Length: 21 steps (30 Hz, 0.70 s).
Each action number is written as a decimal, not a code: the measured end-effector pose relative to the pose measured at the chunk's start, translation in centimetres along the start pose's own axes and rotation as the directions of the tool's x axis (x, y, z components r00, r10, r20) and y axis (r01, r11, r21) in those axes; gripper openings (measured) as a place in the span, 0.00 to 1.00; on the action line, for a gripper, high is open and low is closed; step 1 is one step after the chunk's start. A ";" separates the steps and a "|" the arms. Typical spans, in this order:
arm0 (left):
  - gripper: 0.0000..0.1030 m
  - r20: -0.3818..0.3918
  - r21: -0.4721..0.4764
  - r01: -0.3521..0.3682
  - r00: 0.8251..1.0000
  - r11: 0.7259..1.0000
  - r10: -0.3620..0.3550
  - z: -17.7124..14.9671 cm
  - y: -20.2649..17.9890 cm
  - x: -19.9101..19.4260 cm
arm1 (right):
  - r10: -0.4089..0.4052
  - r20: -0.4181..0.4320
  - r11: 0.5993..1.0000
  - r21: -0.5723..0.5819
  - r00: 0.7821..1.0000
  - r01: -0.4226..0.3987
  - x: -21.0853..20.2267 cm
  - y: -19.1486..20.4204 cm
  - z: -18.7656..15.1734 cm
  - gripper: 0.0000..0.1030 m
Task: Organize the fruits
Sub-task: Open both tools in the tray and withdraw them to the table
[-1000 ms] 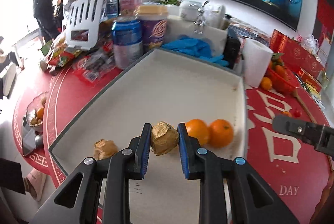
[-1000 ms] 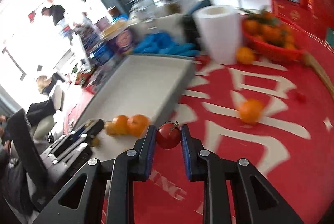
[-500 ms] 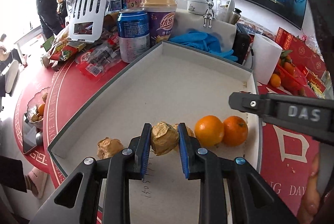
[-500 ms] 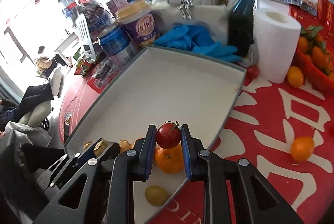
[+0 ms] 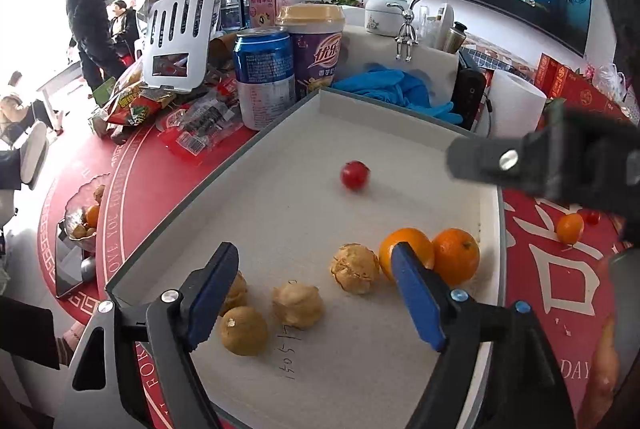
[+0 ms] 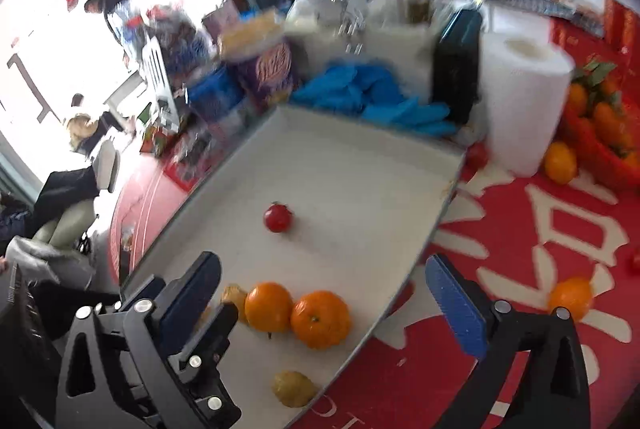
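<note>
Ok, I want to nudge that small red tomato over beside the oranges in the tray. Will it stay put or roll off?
The tomato is round and smooth on the flat tray floor, so it will probably roll on. It looks blurred, perhaps not settled. Its thin skin likely bruises, so push gently.

Tray on the table. Tomato lies alone mid-tray, well apart from the rest. Near edge: two oranges touching, side by side by the tray's right wall. Left of them, a row of wrapped fruits, four as far as the view allows; one sits half behind the left gripper finger. Behind the tray: can and cup at left, gloves centre, paper roll at right. Loose orange on the table right of the tray.
</note>
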<state>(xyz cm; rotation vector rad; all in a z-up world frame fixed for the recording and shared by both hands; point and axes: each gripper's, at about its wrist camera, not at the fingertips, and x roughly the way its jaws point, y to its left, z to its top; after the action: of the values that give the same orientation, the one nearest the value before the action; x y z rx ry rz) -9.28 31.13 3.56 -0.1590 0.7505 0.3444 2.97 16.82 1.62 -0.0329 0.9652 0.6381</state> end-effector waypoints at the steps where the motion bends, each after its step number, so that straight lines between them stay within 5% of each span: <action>1: 0.79 -0.007 -0.001 0.003 1.000 1.000 -0.003 0.0 -0.1 0.0 | -0.006 0.005 1.000 -0.002 1.000 0.006 -0.3 0.0 0.1 1.00; 13: 0.80 -0.030 0.025 0.074 0.997 0.997 -0.074 0.7 -1.9 -2.2 | -0.128 0.048 0.988 0.090 0.991 0.124 -5.6 -6.6 -1.4 1.00; 21: 0.80 -0.065 0.159 0.225 0.974 0.961 -0.217 1.1 -8.7 -4.0 | -0.348 -0.034 0.930 0.117 0.937 0.349 -8.2 -14.2 -6.7 1.00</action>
<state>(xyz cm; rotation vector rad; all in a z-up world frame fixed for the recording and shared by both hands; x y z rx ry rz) -8.15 22.31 7.28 -0.0930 0.7962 0.0647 1.99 -0.78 0.49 -0.0985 0.9798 0.2502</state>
